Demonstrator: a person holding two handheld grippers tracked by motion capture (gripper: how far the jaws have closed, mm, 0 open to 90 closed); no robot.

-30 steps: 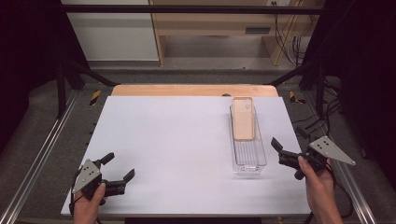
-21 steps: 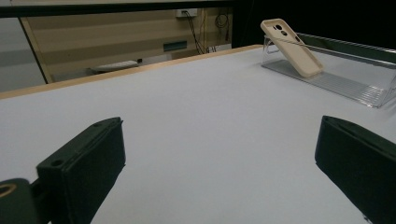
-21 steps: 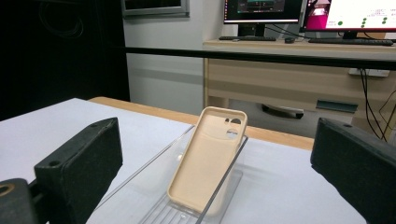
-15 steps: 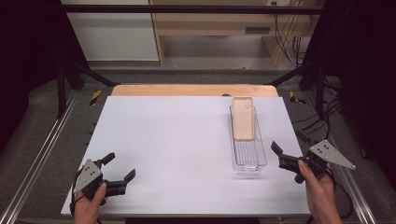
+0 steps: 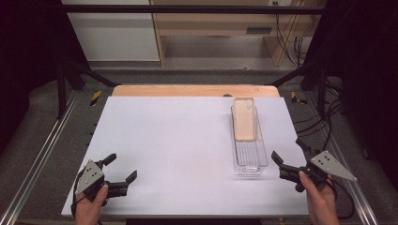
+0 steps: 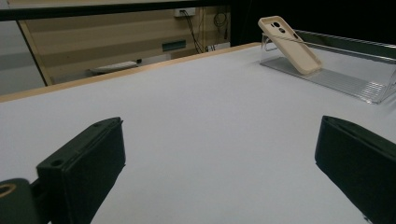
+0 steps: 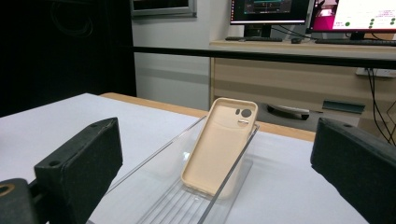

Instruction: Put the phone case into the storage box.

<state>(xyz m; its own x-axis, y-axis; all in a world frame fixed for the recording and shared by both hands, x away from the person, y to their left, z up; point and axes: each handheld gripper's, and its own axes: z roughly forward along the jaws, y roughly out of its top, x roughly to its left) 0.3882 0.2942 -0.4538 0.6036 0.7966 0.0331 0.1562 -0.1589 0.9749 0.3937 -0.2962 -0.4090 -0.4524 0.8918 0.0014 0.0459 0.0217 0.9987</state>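
A beige phone case (image 5: 244,119) (image 6: 290,45) (image 7: 220,145) leans tilted inside a clear plastic tray (image 5: 251,161) (image 6: 345,81) (image 7: 163,196), its upper end resting on the tray's far rim. The tray lies lengthwise on the right half of the white table top (image 5: 178,145). My left gripper (image 5: 120,168) rests open near the front left corner, far from the tray, nothing between its jaws. My right gripper (image 5: 288,156) hovers open just right of the tray's near end, empty, and looks along the tray toward the case.
A wooden strip (image 5: 195,90) runs along the table's far edge. Metal frame rails (image 5: 42,154) flank both sides, with cables (image 5: 328,117) on the floor at right. Monitors (image 7: 317,11) stand on a desk beyond the table.
The right gripper has drifted slightly down and toward the near edge. The left gripper and the phone case have stayed where they were.
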